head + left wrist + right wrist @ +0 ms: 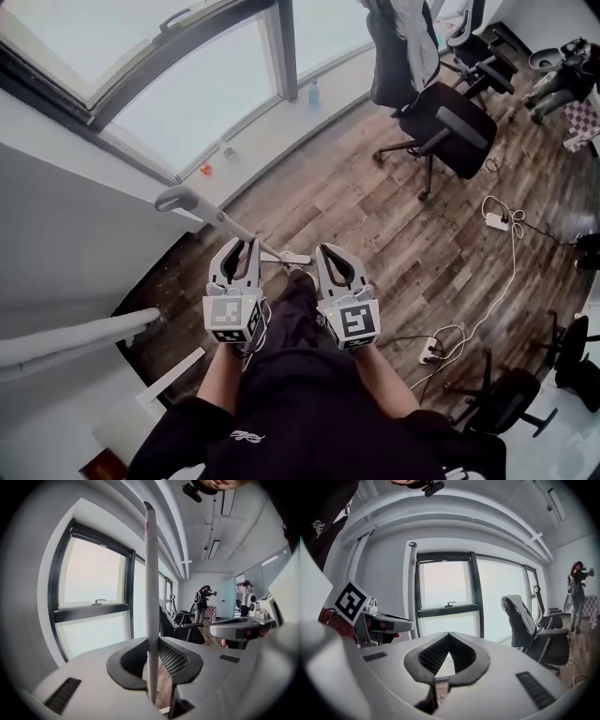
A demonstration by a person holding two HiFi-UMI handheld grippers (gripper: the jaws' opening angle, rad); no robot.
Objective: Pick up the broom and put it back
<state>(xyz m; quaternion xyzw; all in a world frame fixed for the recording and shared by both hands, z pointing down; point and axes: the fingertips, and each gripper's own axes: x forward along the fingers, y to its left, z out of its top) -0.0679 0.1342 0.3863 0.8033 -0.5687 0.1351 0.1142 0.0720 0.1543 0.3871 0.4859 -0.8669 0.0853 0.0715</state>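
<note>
You're mid-carry: your left gripper (239,249) is clamped on the slim pale-grey broom pole (151,573), which slants toward ten o'clock, and your right gripper (334,255) is closed and empty, so next lean it against the grey wall (66,206) at nine o'clock.

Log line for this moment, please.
left gripper: shut on broom handle | right gripper: shut, empty, beside left | broom: off the wooden floor? cannot tell | place: by window
</note>
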